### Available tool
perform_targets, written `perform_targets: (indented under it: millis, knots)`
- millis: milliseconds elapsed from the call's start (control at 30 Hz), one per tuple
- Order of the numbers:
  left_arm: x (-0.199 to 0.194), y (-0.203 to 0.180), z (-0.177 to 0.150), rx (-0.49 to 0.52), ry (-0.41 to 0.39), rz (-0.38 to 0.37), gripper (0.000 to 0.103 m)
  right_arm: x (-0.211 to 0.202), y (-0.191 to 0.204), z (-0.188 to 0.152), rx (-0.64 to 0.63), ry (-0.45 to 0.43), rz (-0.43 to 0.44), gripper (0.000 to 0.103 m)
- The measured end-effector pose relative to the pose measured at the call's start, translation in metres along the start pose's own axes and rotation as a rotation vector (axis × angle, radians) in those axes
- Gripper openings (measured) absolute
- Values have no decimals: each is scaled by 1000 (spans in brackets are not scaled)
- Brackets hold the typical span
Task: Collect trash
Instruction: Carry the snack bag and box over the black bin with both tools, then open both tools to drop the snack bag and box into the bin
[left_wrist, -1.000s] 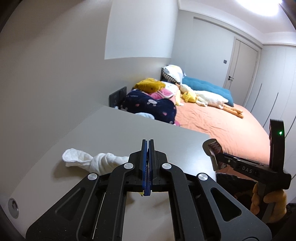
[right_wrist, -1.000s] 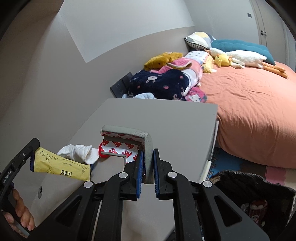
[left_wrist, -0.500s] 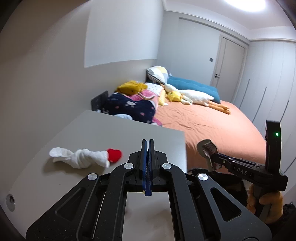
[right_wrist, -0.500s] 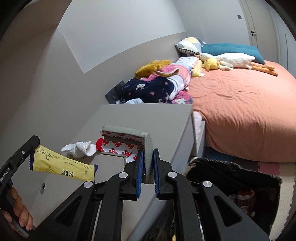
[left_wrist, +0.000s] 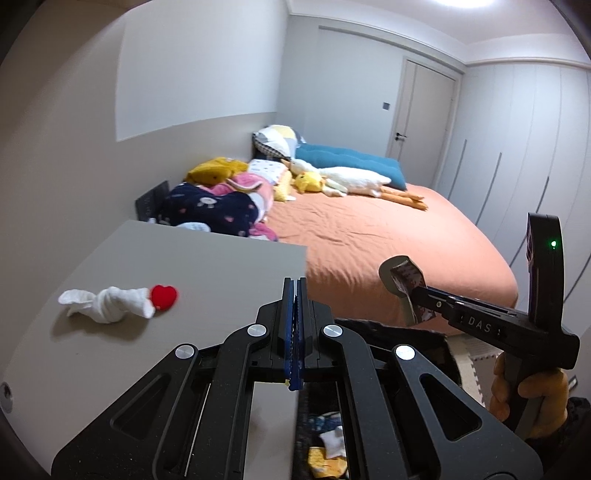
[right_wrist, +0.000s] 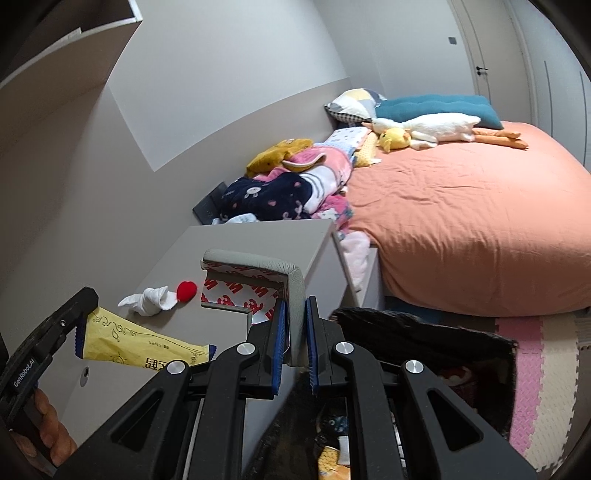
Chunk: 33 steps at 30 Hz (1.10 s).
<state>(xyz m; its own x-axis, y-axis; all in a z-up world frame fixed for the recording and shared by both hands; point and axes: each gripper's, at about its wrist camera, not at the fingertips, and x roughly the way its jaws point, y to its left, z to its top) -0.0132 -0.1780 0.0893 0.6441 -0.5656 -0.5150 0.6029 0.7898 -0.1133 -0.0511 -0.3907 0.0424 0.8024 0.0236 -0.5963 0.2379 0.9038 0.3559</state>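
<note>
Between the right gripper (right_wrist: 294, 332) fingers: a grey foam corner guard (right_wrist: 275, 273) with red-printed white adhesive backing, clamped at its lower end, the rest sticking up and out to the left of the tips. Left gripper (left_wrist: 294, 332) is closed on a yellow wrapper (right_wrist: 136, 345); from its own camera only a sliver shows at the pad base, but the right wrist view shows the wrapper pinched at its left end and hanging out to the right. Below and just right of both grippers: a black trash bag (right_wrist: 424, 332), mouth open, with wrappers (right_wrist: 332, 461) visible at the bottom. Left-ahead of both, on the grey tabletop (left_wrist: 221, 266): a twisted white tissue (left_wrist: 107, 304) touching a small red heart-shaped piece (left_wrist: 163, 296). Both lie well apart from either gripper. Beyond the table: a bed with an orange sheet (left_wrist: 388, 236), a white goose plush (left_wrist: 351, 181) and a pile of clothes (left_wrist: 218, 206) at the near corner.
</note>
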Motion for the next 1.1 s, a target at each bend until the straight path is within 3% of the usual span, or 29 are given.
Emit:
perform_targets:
  millis: [400, 1100]
  knots:
    - [15, -60, -11, 60, 44, -72, 1, -37, -47, -10, 44, -20, -56, 12]
    - [21, -129, -24, 162, 102, -162, 1, -82, -96, -25, 92, -51, -143, 12]
